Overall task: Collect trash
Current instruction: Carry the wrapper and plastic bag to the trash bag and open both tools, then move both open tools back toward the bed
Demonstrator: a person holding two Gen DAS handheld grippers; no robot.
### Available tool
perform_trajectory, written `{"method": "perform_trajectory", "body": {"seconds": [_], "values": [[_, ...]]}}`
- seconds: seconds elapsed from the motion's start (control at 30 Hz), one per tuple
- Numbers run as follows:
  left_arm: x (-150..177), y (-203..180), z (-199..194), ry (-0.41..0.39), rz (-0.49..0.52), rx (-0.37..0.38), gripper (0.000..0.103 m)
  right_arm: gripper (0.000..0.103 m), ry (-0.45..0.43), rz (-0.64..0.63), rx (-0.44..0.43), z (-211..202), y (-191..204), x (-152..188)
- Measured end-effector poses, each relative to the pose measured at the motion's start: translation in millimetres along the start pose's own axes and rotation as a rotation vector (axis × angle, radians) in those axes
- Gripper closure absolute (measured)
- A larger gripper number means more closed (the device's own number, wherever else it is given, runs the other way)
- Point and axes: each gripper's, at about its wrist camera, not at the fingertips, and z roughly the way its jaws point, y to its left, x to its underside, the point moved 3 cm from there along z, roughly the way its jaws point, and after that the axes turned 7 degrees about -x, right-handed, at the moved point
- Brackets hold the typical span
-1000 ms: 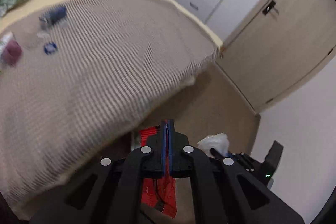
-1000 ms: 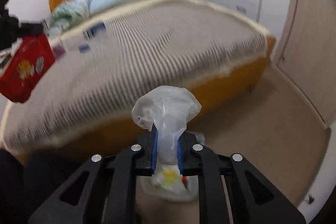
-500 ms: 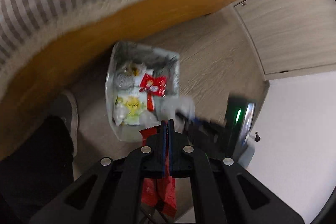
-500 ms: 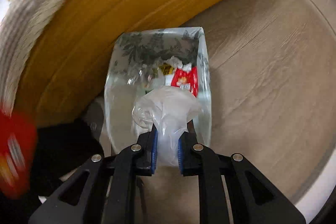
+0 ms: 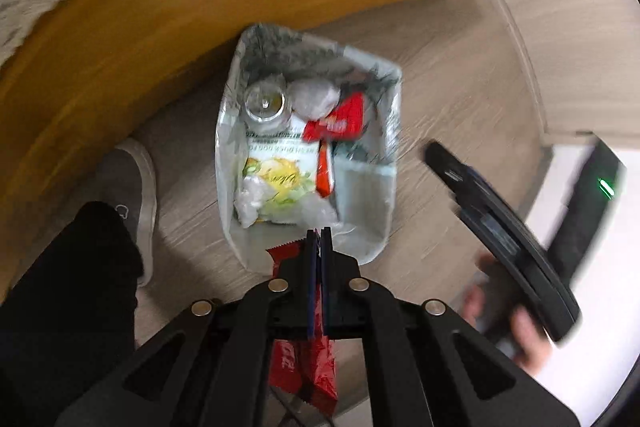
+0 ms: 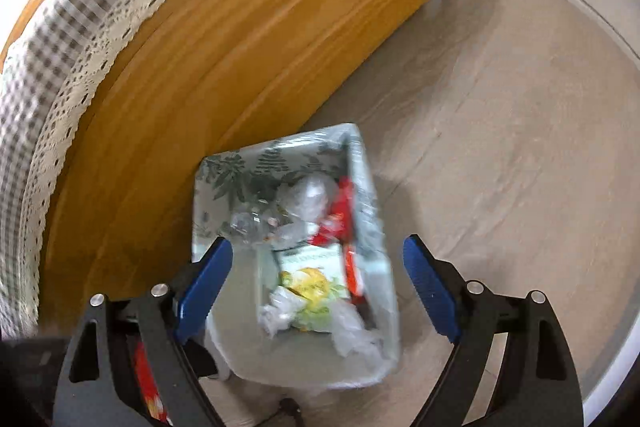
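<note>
A white leaf-patterned trash bin (image 6: 360, 163) full of wrappers stands on the floor beside an orange wooden bed frame (image 6: 240, 47). The left gripper (image 5: 316, 243) pinches a crinkled red foil wrapper (image 5: 304, 367) near the bin. The right gripper (image 6: 316, 279) hangs wide open and empty above it.

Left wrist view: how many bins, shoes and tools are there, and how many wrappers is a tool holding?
Bin: 1
Shoe: 1
Tools: 2, the left tool and the right tool
Held wrappers: 1, the red wrapper in the left tool
Total: 5
</note>
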Motion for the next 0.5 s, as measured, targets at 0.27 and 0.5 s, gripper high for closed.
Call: {"method": "perform_trajectory", "body": {"seconds": [0.27, 0.5], "values": [[-24.6, 5.2, 25.3, -0.06, -0.072, -0.073, 0.032, 0.02, -0.039, 0.078, 0.028, -38.7, -40.8, 37.7], [-15.5, 7.2, 12.7, -0.077, -0.046, -0.091, 0.032, 0.02, 0.037, 0.011, 0.018, -23.4, -22.3, 63.3]]}}
